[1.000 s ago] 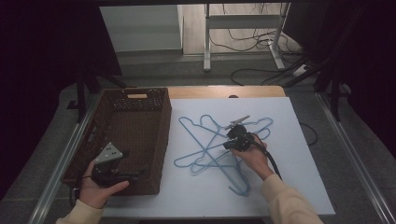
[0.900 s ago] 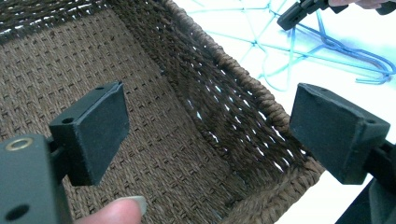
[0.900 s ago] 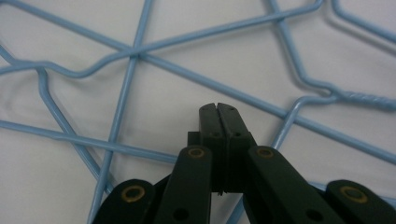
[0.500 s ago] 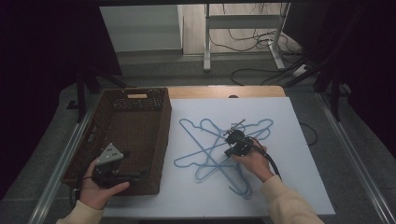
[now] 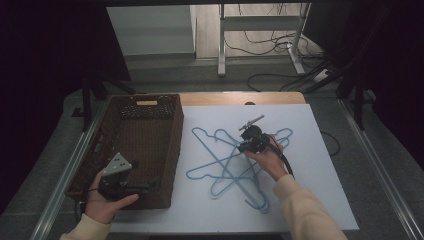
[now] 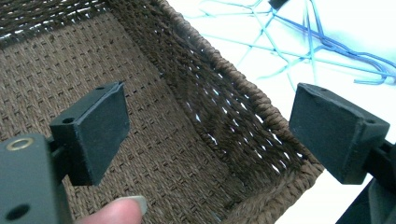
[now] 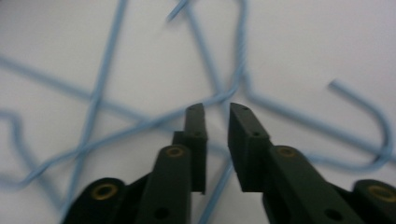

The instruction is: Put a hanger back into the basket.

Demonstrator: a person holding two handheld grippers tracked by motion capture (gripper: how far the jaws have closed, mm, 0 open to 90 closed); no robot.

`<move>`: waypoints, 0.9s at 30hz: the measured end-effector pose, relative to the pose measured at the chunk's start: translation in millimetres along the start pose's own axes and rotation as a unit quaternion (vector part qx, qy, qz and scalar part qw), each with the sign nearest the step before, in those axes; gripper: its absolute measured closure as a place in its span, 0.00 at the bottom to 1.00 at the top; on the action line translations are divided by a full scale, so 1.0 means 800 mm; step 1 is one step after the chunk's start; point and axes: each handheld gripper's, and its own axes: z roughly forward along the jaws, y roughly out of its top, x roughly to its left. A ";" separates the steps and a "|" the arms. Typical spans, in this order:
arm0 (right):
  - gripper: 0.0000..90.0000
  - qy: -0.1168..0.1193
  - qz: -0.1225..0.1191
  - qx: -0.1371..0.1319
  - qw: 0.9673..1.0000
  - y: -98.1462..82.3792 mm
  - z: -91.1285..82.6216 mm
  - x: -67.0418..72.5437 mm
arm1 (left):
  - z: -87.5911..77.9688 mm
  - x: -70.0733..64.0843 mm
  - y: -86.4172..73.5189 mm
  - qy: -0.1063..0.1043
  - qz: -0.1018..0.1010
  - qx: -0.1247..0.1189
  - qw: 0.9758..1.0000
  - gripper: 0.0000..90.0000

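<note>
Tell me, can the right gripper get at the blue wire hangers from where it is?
Probably yes. The right gripper hovers just above the blue wire hangers, jaws slightly apart after opening, nothing between them and nothing blocking the way down.

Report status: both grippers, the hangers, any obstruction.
Right gripper jaws just opening, narrow gap, nothing between them, over blue hangers tangled on the white table. Left gripper open over the wicker basket.
</note>
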 end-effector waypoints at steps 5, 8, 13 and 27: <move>0.71 -0.012 0.015 0.007 1.000 0.033 0.031 -0.031 | -0.002 0.002 0.001 0.000 -0.001 -0.002 1.000 0.14; 0.69 -0.008 0.011 0.011 1.000 0.045 0.042 -0.035 | -0.003 0.002 0.001 0.000 -0.003 -0.003 1.000 0.14; 0.72 -0.005 -0.007 0.027 1.000 0.057 0.055 -0.028 | -0.004 0.004 0.000 0.001 -0.004 -0.004 1.000 0.14; 0.95 -0.017 -0.027 0.054 0.998 0.060 0.065 -0.019 | -0.005 0.000 0.002 0.000 0.000 -0.006 1.000 0.14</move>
